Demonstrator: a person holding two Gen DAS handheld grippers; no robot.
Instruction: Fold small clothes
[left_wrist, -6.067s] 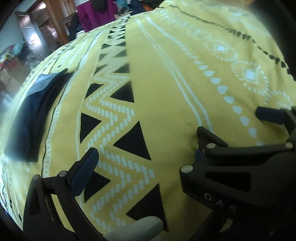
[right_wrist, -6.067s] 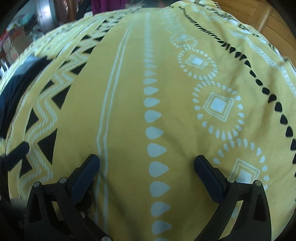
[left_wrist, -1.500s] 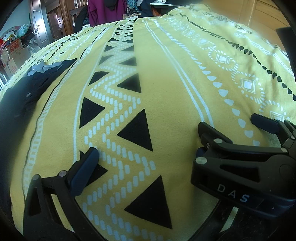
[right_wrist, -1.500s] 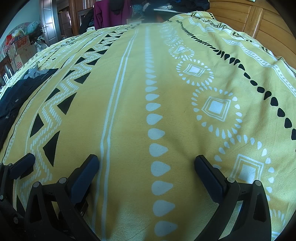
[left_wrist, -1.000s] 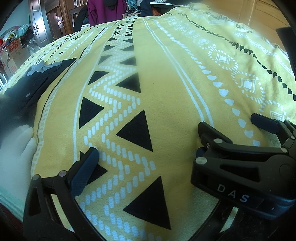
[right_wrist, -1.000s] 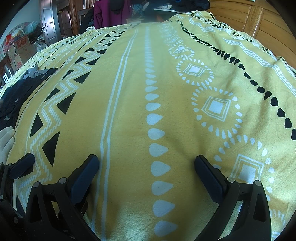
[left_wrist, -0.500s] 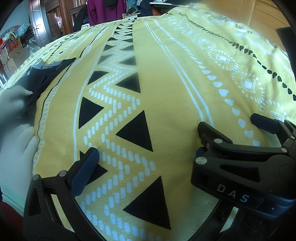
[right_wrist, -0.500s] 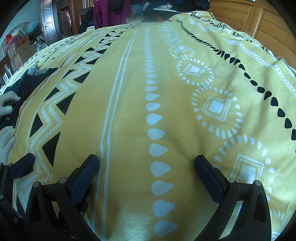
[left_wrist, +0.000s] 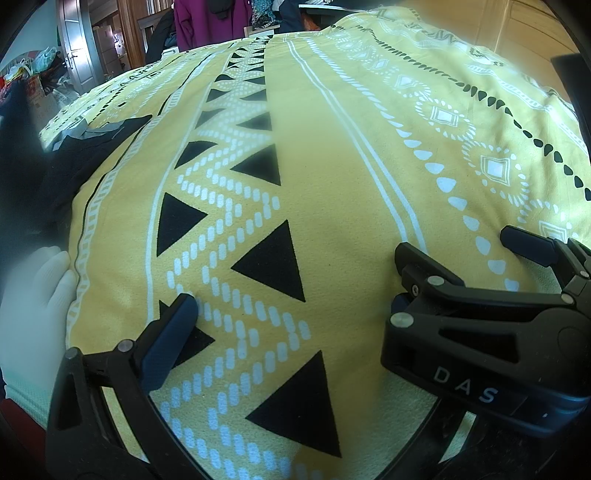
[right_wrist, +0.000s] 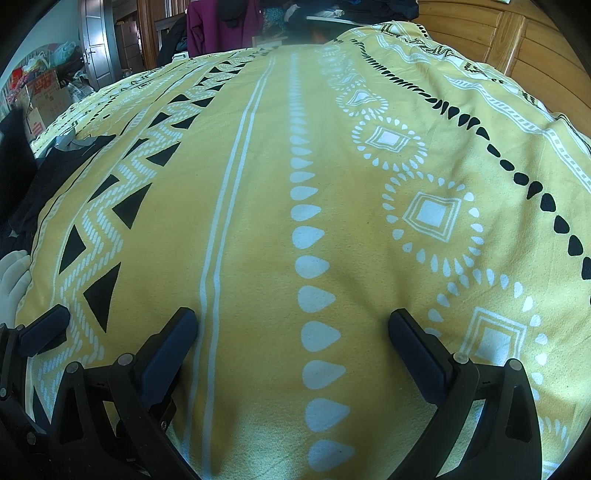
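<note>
Both grippers are being held low over the yellow patterned bedspread (right_wrist: 258, 221); the right gripper (right_wrist: 291, 343) is being kept wide apart and empty; the left gripper (left_wrist: 291, 314) likewise; a dark garment (left_wrist: 66, 166) is lying at the bedspread's left edge, near a white-gloved hand (left_wrist: 33, 295).

— Where does the left wrist camera sit?
— Low and close over the bed (left_wrist: 332, 221), looking along its length toward the far room, with its own left gripper (left_wrist: 291, 310) at the bottom of the frame and the right gripper (left_wrist: 480, 332) crossing in from the right.

— And the right wrist camera?
— Just beside it, equally low, facing the same way past the right gripper (right_wrist: 291, 325); a tip of the left gripper (right_wrist: 44, 328) shows at its left edge.

— What do they share?
— The yellow cover, the dark garment (left_wrist: 74, 158) (right_wrist: 55, 166) at the left edge, a gloved hand (left_wrist: 33, 295) (right_wrist: 13, 273), and the purple clothes (left_wrist: 207, 18) (right_wrist: 218, 22) beyond.
</note>
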